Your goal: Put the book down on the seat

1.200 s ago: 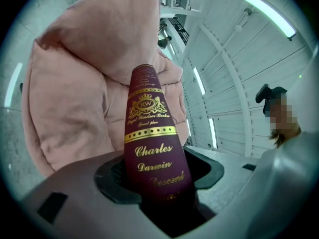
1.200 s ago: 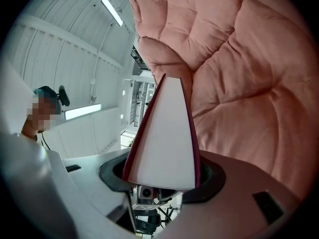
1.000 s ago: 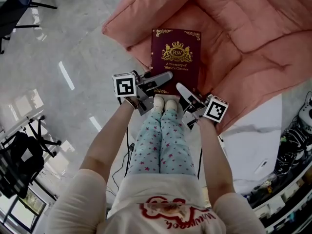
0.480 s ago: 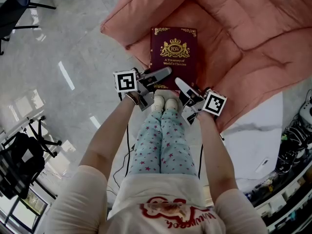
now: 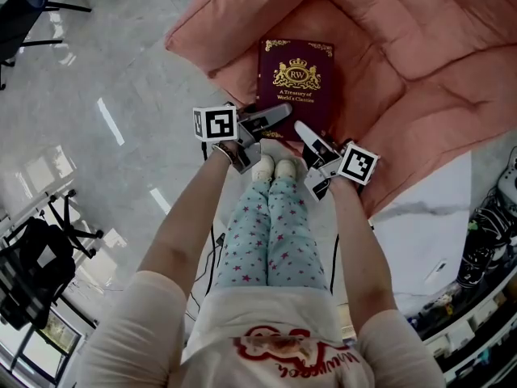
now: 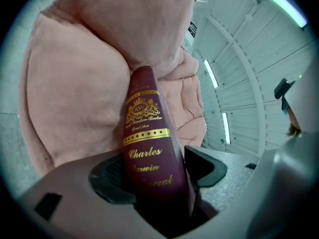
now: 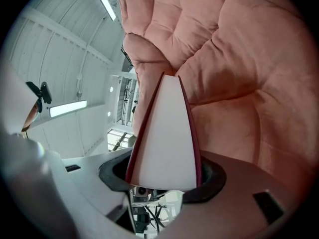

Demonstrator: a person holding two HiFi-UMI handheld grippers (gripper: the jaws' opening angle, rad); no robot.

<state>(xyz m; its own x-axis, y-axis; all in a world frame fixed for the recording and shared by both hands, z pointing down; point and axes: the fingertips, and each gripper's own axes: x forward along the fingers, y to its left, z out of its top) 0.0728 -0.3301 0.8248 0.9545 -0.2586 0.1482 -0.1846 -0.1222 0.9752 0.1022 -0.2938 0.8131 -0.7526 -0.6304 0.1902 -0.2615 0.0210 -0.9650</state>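
A maroon book [image 5: 296, 83] with gold print lies flat on the pink cushioned seat [image 5: 388, 71], front cover up. My left gripper [image 5: 271, 115] is at its near left corner. In the left gripper view the spine [image 6: 144, 133] stands between the jaws, which are opening, with a slim gap at the right pad [image 6: 204, 166]. My right gripper [image 5: 311, 136] is at the near right corner. In the right gripper view the white page edge [image 7: 164, 133] sits between the jaws, and both pads [image 7: 212, 176] press on the covers.
The person's legs in star-print trousers [image 5: 271, 233] and feet stand just before the cushion's front edge. Shiny grey floor [image 5: 105, 79] lies to the left, with a black stand [image 5: 32, 265]. A white slab [image 5: 428, 225] and cables [image 5: 485, 241] are at the right.
The book and both grippers have moved forward, farther onto the cushion. The book now lies a little more to the right.
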